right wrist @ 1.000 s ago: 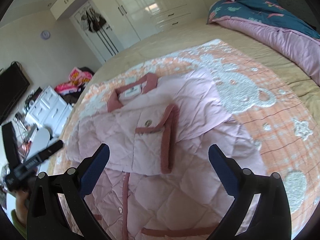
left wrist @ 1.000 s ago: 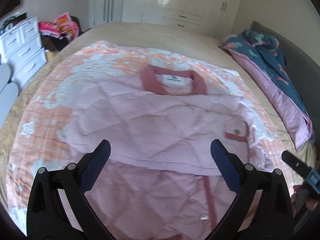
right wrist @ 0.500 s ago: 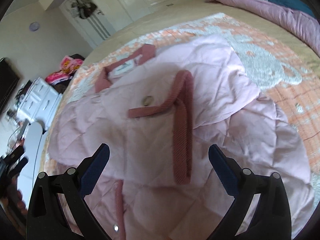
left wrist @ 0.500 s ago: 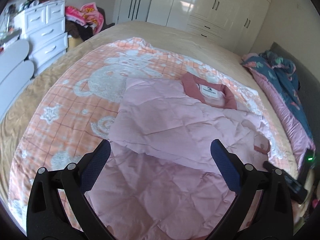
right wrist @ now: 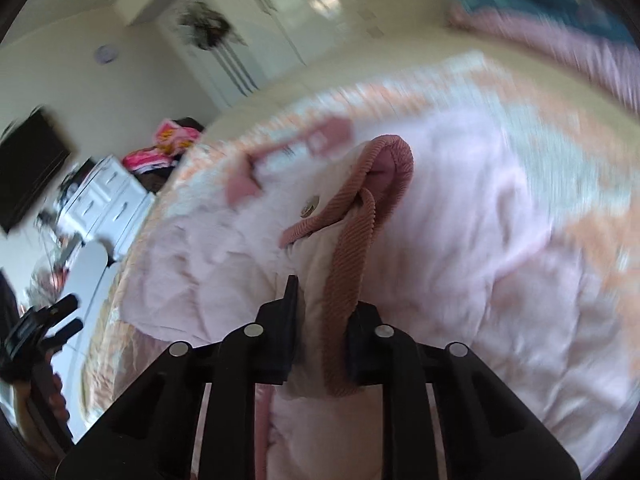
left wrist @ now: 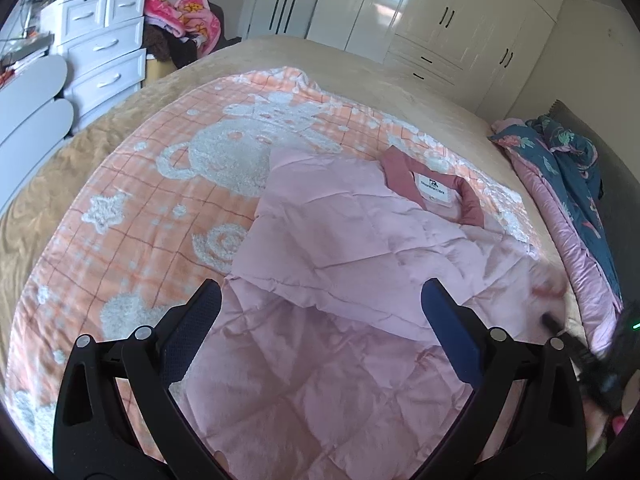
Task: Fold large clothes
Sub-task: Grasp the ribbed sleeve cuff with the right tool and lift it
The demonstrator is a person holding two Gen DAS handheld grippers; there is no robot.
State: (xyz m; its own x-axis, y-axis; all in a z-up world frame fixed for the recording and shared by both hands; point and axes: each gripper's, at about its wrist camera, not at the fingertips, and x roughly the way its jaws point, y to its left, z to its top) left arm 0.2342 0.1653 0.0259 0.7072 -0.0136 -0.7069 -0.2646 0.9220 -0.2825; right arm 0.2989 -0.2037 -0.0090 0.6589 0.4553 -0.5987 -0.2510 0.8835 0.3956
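Black plastic and dark blue pads make up the left gripper [left wrist: 320,308], seen nearest in its own view; its fingers [left wrist: 192,332] are spread wide, with nothing gripped between them, above the lower part of the jacket.

Right gripper [right wrist: 322,312]: the fingers [right wrist: 286,320] are drawn narrow and are clamped on a fold of the jacket's sleeve end, where the ribbed rose cuff [right wrist: 352,240] runs between them. A metal snap button [right wrist: 309,205] is seen just beside the cuff band. This view is blurred.

Pale pink quilted jacket [left wrist: 340,280]: laid flat on the bed, partly folded, one panel lying over the body. The rose collar [left wrist: 436,188] with its white label [left wrist: 432,189] is found at the far end.

Beneath it, an orange checked blanket [left wrist: 132,208] with white bear and star figures is spread over a tan bed cover [left wrist: 360,68].

Far right: a dark floral quilt [left wrist: 572,176] with pink lining is heaped along the bed's edge.

Far left: a white chest of drawers [left wrist: 100,48], with bright pink cloth [left wrist: 188,20] piled beside it.

Farthest: white wardrobe doors [left wrist: 420,16] are ranged along the wall.
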